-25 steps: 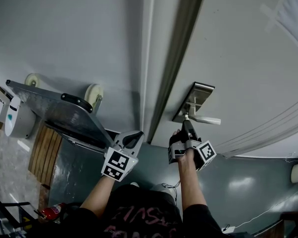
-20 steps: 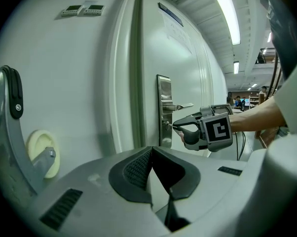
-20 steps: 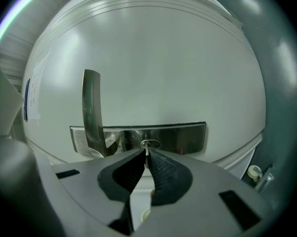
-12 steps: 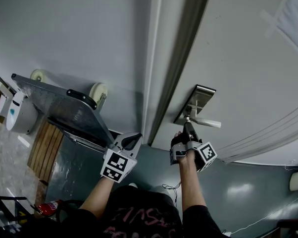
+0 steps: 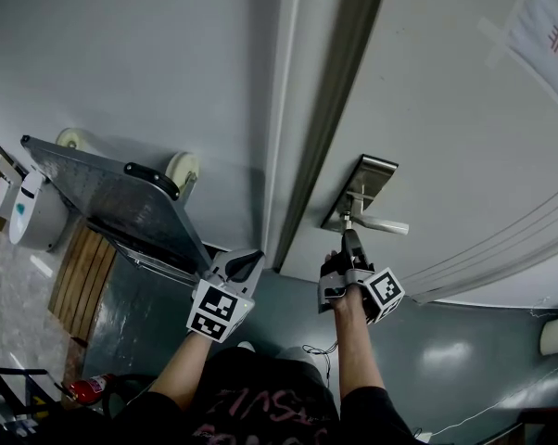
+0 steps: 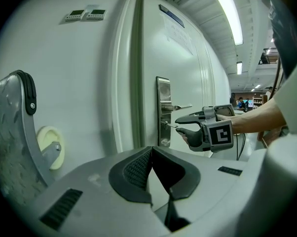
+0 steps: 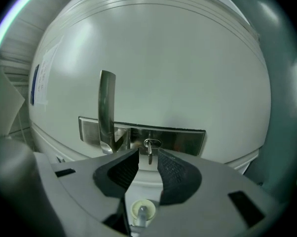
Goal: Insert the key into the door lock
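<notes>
A small metal key (image 7: 149, 151) sticks out of the keyhole in the steel lock plate (image 7: 180, 138) on the pale door, beside the lever handle (image 7: 107, 107). My right gripper (image 7: 147, 157) points straight at it. Its jaws are opening, and the key stands between the pads with a gap on each side. In the head view the right gripper (image 5: 350, 241) sits just below the key (image 5: 347, 221) and the lock plate (image 5: 369, 176). My left gripper (image 5: 245, 263) hangs left of the door frame with its pads together and nothing in them. From the left gripper view I see the right gripper (image 6: 180, 125) at the lock.
A metal hand cart (image 5: 112, 202) with pale wheels (image 5: 179, 171) leans on the wall at left, near a white dispenser (image 5: 29, 216). The door frame (image 5: 339, 91) runs between wall and door. A paper notice (image 5: 548, 26) hangs on the door. A fire extinguisher (image 5: 94, 392) lies on the floor.
The right gripper's jaws have spread apart off the key, which stays in the lock. Both hands have kept their places.
</notes>
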A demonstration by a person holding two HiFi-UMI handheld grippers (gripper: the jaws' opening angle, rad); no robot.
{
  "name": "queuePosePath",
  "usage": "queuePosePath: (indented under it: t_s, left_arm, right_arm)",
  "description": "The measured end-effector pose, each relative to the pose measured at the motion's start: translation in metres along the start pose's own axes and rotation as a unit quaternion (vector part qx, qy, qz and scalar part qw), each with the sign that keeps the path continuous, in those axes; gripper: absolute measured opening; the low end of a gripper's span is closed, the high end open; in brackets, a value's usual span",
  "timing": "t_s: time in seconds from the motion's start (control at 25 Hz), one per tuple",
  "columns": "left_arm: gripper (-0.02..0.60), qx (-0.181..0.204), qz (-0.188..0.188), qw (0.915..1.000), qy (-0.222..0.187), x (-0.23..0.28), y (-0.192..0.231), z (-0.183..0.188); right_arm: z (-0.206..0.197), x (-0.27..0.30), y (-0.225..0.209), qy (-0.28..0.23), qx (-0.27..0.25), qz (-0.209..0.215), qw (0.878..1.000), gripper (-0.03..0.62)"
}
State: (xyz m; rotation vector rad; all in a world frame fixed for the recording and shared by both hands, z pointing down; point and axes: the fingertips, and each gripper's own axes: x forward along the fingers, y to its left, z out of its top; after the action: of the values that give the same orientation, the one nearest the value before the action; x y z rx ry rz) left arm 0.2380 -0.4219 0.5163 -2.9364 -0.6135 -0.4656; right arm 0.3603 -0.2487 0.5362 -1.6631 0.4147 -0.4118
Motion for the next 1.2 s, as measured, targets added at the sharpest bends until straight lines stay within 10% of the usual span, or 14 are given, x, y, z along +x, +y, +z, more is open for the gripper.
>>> queuePosePath:
  t_s: [0.52, 1.2]
  left_arm:
    - [0.012, -0.005, -0.022, 0.9996, -0.019, 0.001, -0.019, 0.006]
    - [0.012, 0.006, -0.050, 0.9977, -0.045, -0.007, -0.047, 0.025]
  right_arm:
    - [-0.004, -0.041, 0.015, 0.028, -0.173, -0.015, 0.984, 0.153]
    - [-0.020, -0.093, 0.040, 0.053, -0.390, -0.030, 0.919, 0.080]
